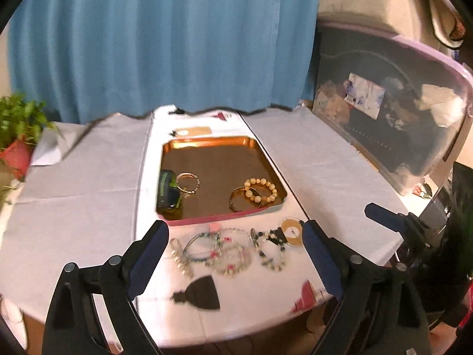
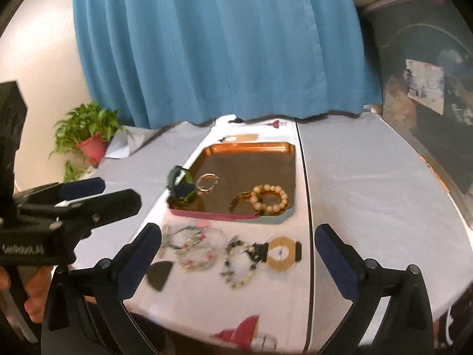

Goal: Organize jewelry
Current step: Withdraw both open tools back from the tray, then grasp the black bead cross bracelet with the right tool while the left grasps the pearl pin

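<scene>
Both grippers hang above the near edge of the table (image 1: 325,177) with their fingers spread wide and nothing between them. The left gripper (image 1: 233,254) looks straight down its fingers at a row of loose bracelets (image 1: 224,248) lying on the white cloth, between the two fingertips and a little beyond them. The right gripper (image 2: 238,251) frames the same row from its own side, with a flat gold ring piece (image 2: 282,254) nearest its right finger and a dark-and-pale beaded bracelet (image 2: 239,263) closer to the middle.

Beyond the fingertips, past the row, stands a copper tray (image 1: 207,143) that already holds a cream bead bracelet (image 1: 261,190) overlapping a gold bangle (image 1: 239,199), a thin ring-shaped bracelet (image 1: 187,182) and a dark green band (image 1: 167,190) at the tray's left wall.

The loose pieces are probably light and floppy: beads on cord will sag and swing once lifted, and smooth beads may slip from the pads. Several loops overlap, so one may drag a neighbour along. A pinch across one strand at an outer, free edge of a loop seems safest. The gold ring piece looks stiffer and should be taken by its rim.
</scene>
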Motion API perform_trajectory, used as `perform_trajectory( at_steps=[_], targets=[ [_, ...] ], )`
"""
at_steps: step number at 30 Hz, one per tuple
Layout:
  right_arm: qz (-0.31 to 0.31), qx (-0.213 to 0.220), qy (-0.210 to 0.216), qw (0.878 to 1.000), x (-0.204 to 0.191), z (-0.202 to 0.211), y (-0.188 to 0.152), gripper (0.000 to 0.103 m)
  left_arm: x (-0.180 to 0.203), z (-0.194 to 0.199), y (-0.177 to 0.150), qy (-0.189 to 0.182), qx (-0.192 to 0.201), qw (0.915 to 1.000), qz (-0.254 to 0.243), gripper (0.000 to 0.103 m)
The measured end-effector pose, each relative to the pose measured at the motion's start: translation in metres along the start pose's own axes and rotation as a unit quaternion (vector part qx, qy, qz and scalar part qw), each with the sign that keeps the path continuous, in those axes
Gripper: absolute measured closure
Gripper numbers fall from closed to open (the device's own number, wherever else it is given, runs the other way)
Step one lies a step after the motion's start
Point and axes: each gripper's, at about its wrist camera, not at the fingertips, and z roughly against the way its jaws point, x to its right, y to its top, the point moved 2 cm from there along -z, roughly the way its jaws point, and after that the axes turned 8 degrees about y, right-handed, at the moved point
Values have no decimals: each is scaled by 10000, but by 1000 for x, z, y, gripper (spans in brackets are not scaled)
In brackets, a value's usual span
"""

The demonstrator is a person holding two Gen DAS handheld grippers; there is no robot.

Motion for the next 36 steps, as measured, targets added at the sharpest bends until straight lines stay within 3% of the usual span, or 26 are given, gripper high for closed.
perform_trajectory(
  at_steps=[5,8,16,25,32,35,36],
  targets=[
    [198,150,90,9997,-37,54,7,0,2,66,-7,295,474,9984,-1,6],
    [366,313,215,9986,-60,85,12,0,1,105,-10,268,730,9969,146,1],
    [703,719,102,9949,-98,136,15,0,-7,142,-20,238,1084,9926,499,0],
    [691,706,-132,9950,-90,107,2,0,-14,98,-29,195,789,9958,426,0],
    [575,359,152,9976,-59,62,-16,1,-25,41,-44,39,525,9977,427,0],
    [586,254,242,9977,-42,41,-25,9,-34,12,-51,-142,245,9982,521,0],
    [617,209,240,9976,-36,34,-28,17,-36,-1,-54,-180,157,9983,536,0]
  ],
)
